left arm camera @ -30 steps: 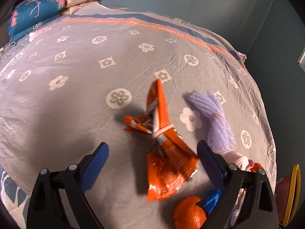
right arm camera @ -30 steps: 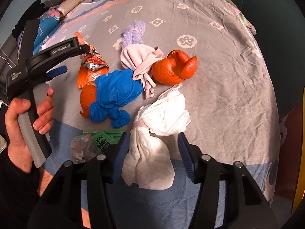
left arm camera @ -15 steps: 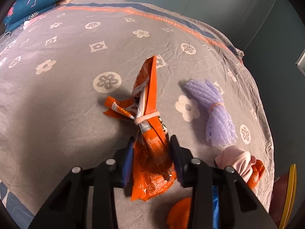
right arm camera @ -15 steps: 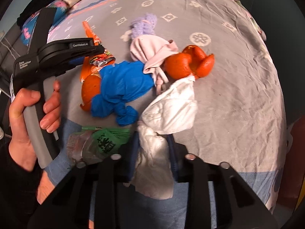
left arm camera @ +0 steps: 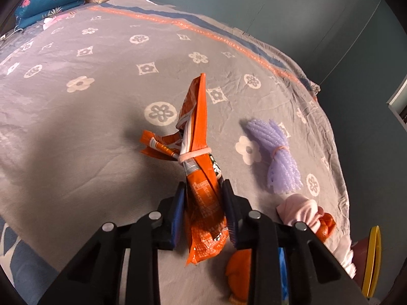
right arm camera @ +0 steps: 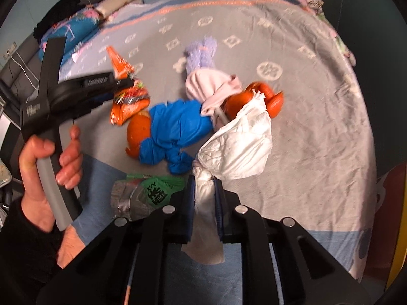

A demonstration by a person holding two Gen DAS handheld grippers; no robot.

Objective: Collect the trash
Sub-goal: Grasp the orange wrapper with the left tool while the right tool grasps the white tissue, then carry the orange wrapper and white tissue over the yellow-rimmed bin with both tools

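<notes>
My left gripper (left arm camera: 204, 208) is shut on an orange snack wrapper (left arm camera: 201, 178) tied with a pink band, its top end raised above the grey bedspread (left arm camera: 101, 127). The wrapper also shows in the right wrist view (right arm camera: 127, 101), beside the left gripper's body (right arm camera: 76, 94). My right gripper (right arm camera: 204, 198) is shut on the tail of a white tied paper wad (right arm camera: 241, 139), which is lifted off the bed.
A purple foam net (left arm camera: 279, 157), a pink bundle (right arm camera: 211, 86), orange peels (right arm camera: 267, 99) (right arm camera: 138, 129), a blue knotted bag (right arm camera: 178, 127) and a green-labelled crushed bottle (right arm camera: 142, 193) lie on the bed. A yellow-rimmed bin (left arm camera: 371, 254) stands at the right edge.
Both grippers have closed from open: the left on the orange wrapper, the right on the white wad. Both items have then been lifted a little.
</notes>
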